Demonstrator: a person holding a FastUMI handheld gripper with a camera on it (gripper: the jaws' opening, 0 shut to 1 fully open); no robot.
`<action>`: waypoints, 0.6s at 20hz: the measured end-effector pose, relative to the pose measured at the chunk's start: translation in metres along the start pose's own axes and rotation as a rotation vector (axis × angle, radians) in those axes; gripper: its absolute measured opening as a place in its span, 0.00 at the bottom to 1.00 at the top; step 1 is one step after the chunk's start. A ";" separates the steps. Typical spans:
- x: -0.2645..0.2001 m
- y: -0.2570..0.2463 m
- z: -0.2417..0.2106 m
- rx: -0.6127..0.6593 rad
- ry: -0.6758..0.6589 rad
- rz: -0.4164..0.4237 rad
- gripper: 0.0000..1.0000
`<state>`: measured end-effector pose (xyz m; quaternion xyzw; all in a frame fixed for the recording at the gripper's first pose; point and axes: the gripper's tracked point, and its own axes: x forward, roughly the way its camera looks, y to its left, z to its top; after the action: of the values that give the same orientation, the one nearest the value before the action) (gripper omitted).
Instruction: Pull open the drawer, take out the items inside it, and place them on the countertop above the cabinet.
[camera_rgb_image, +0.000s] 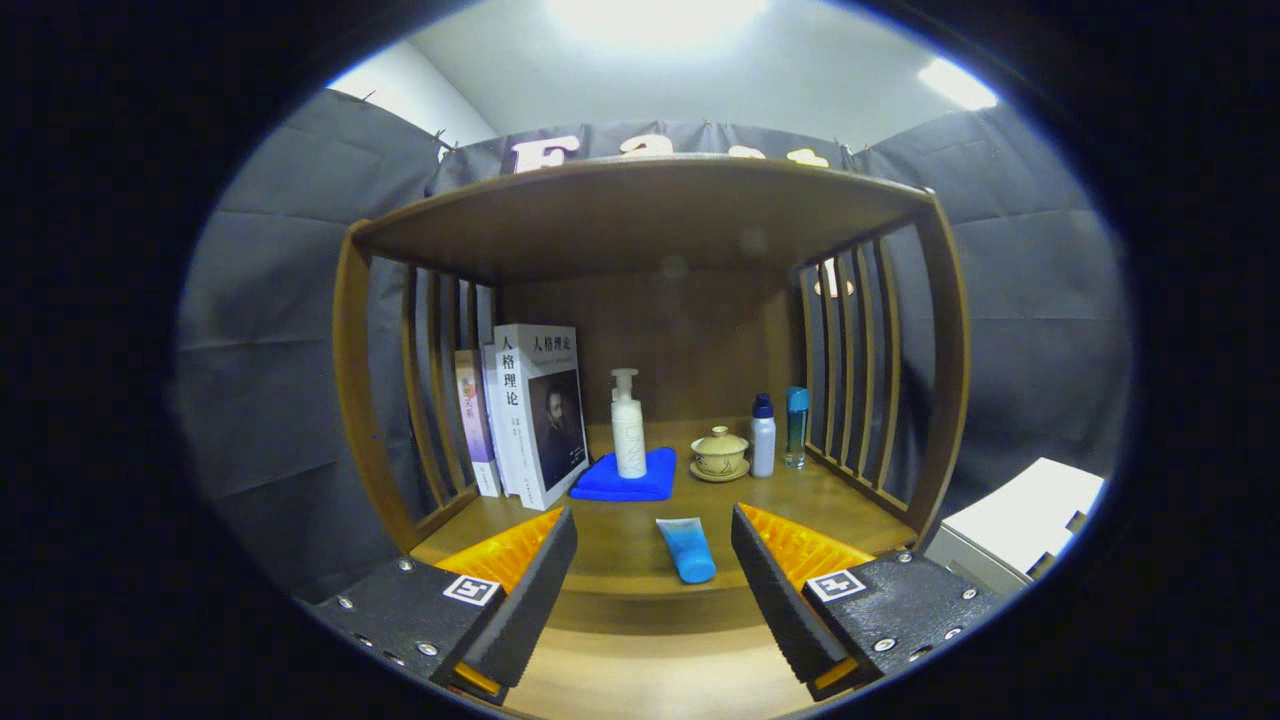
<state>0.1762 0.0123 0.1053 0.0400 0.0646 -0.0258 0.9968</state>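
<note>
While gaping wide over the counter edge: tool empty, fingers well apart and gripping nothing.
Task's thing: blue tube flat on the counter, between the two fingers and just ahead of their tips, touching neither.
Tube's long axis: runs roughly front to back, along the line of the fingers, tilted slightly; wider, darker end nearer the tool, narrower end toward the back of the cabinet.
Cabinet: wooden, open-fronted, slatted sides, flat top board above the counter.
Books: upright at the left against the slats, covers angled toward the front.
Blue cloth: folded, flat, just right of the books, beyond the tube.
White pump bottle: upright on the cloth, pump head at top.
Lidded teacup: on its saucer, right of the cloth, apart from it.
White bottle with blue cap: upright, just right of the teacup.
Clear bottle with teal cap: upright, beside the white bottle, near the right slats.
White box: outside the cabinet, to its right, lower than the counter.
Drawer: cannot tell where it sits or how it stands.
</note>
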 end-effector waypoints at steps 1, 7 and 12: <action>-0.009 0.003 0.001 0.001 -0.017 0.007 0.96; -0.061 0.009 -0.017 -0.009 -0.065 0.024 0.96; -0.094 0.011 -0.042 0.000 -0.082 0.031 0.96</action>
<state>0.0788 0.0311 0.0766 0.0401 0.0229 -0.0119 0.9989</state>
